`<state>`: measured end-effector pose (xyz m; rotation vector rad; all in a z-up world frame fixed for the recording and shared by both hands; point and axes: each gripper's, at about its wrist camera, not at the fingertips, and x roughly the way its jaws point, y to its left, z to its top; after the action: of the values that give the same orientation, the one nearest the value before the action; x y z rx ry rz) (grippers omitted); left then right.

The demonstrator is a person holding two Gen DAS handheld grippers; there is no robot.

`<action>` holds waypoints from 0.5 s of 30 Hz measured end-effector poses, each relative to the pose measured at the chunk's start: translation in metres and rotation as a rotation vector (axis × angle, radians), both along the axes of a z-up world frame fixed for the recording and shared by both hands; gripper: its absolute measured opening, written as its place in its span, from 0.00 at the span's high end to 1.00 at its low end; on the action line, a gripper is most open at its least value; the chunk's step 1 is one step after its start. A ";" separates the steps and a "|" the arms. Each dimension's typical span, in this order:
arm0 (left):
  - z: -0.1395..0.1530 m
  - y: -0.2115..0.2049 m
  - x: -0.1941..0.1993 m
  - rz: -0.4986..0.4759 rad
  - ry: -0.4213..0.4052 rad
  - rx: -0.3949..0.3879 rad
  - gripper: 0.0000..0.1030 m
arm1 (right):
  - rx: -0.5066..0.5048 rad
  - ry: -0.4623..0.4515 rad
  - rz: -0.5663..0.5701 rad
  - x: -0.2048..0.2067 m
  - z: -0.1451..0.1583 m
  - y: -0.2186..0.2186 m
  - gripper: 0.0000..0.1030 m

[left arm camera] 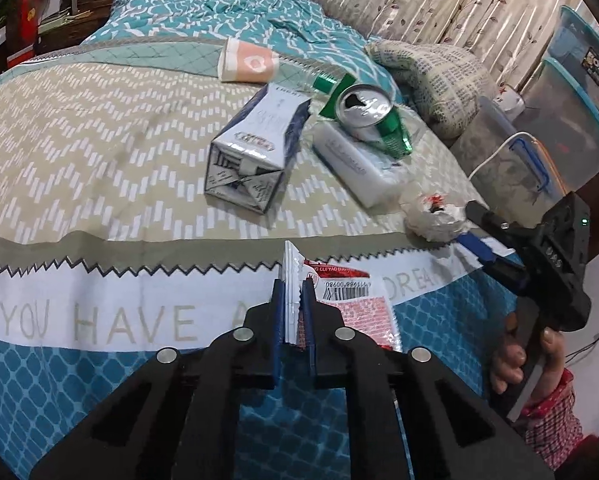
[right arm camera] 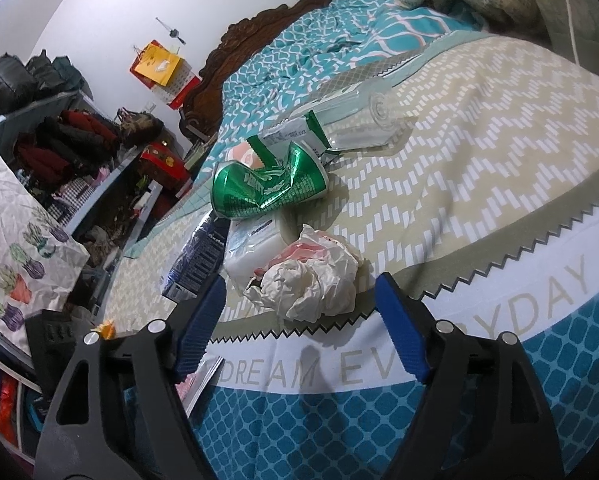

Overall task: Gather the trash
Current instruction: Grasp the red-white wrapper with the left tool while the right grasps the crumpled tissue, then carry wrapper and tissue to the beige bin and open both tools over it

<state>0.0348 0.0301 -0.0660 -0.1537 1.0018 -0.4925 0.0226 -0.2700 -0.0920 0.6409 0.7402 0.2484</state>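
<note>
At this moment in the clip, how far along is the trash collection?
Early on. No collected trash is in view. In hand: the left gripper is shut on a red-and-white wrapper. The right gripper is open, just short of the crumpled paper. Left on the bed: crushed green can, carton, paper cup, white tissue pack, clear plastic bottle.

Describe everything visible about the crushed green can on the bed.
The green can is a metal drink can, dented and crumpled at the waist, lying on its side on the bedspread. Its silver top shows an opened mouth. White printing covers the green body. It rests partly on a white packet, with a green-and-white wrapper just behind it. Neither gripper touches it.
</note>
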 end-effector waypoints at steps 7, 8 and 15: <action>0.012 0.001 -0.007 -0.008 -0.016 -0.043 0.94 | -0.007 0.071 -0.009 0.020 -0.008 0.000 0.24; 0.014 0.002 -0.008 -0.008 -0.019 -0.048 0.94 | -0.014 0.073 -0.011 0.023 -0.008 0.001 0.24; 0.024 0.004 -0.014 -0.008 -0.034 -0.073 0.94 | -0.175 0.039 0.074 0.026 0.003 0.036 0.55</action>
<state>0.0203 0.0341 -0.0424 -0.2067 0.9523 -0.5375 0.0482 -0.2340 -0.0889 0.4537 0.8144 0.2371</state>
